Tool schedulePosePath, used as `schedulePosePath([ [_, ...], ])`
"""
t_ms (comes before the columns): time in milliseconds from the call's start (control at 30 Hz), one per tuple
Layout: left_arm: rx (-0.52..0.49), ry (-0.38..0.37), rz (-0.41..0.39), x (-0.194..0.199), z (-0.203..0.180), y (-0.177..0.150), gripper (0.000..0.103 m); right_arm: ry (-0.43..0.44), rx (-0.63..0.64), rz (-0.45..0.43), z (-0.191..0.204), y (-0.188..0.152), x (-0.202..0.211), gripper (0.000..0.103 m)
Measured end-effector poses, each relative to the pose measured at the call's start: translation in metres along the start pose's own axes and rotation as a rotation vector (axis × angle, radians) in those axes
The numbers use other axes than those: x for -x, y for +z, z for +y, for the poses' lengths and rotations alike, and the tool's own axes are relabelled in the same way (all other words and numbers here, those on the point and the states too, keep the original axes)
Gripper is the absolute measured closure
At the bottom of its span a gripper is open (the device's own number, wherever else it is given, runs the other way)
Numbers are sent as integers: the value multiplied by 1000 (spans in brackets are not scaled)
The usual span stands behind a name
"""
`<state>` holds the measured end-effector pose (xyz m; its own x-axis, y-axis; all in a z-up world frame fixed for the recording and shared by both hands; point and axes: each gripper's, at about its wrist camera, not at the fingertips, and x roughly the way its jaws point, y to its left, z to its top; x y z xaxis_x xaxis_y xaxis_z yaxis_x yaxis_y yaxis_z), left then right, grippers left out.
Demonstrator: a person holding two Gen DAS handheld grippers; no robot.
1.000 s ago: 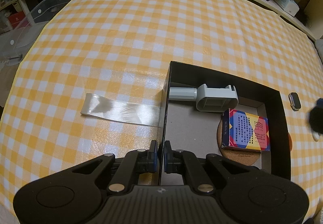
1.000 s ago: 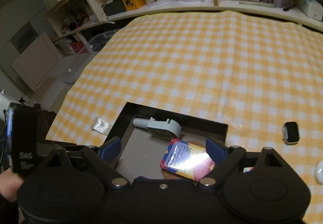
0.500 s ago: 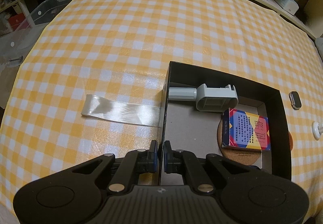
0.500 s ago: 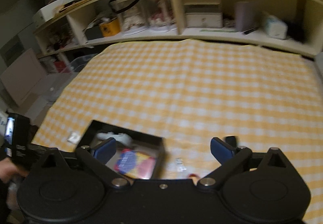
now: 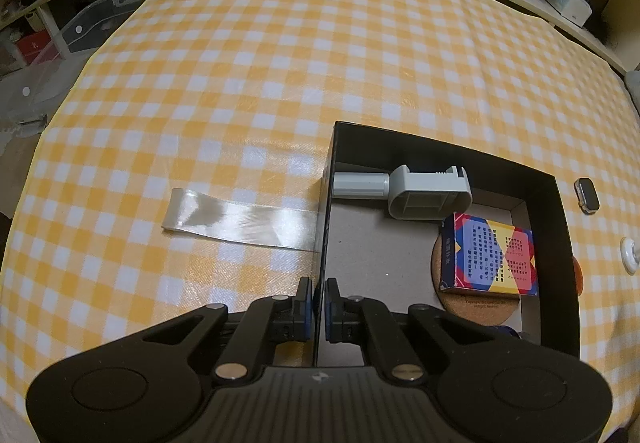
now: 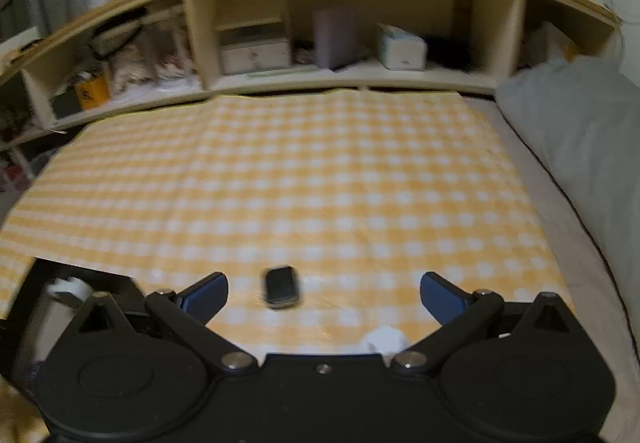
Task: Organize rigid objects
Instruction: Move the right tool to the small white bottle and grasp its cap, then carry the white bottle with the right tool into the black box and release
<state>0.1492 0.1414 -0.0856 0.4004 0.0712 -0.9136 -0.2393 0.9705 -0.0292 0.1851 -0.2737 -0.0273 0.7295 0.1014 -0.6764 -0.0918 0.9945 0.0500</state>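
Observation:
A black box sits on the yellow checked cloth. Inside lie a grey plastic tool, a colourful card box and a cork coaster. My left gripper is shut on the box's left wall. My right gripper is open and empty above the cloth, to the right of the box. A small black watch-like device lies between its fingers, and it also shows in the left wrist view. A small white object lies near the right finger, seen too in the left wrist view.
A pale satin ribbon lies flat on the cloth left of the box. An orange object peeks out behind the box's right wall. Shelves with clutter line the far edge. A grey pillow lies on the right.
My right gripper has swung right, away from over the box, and now faces the black device and the shelves. The left gripper and box have not moved.

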Motion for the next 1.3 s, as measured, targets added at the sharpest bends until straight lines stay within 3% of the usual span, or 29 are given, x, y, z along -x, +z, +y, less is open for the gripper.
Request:
schedulePosePath([
  [267, -1, 1, 0, 0, 0, 0, 98, -73, 1, 90, -29, -12, -33, 2],
  [333, -1, 1, 0, 0, 0, 0, 98, -64, -12, 121, -35, -14, -37, 23],
  [400, -3, 2, 0, 0, -1, 0, 98, -59, -41, 152, -41, -15, -43, 37],
  [533, -2, 1, 0, 0, -1, 0, 98, -50, -49, 199, -45, -18, -52, 48],
  [767, -2, 2, 0, 0, -2, 0, 98, -50, -19, 267, -38, -23, -70, 57],
  [1000, -1, 1, 0, 1, -3, 0, 98, -64, 41, 286, -31, -24, -82, 74],
  [1300, -2, 2, 0, 1, -3, 0, 98, -64, 100, 269, -11, -29, -75, 74],
])
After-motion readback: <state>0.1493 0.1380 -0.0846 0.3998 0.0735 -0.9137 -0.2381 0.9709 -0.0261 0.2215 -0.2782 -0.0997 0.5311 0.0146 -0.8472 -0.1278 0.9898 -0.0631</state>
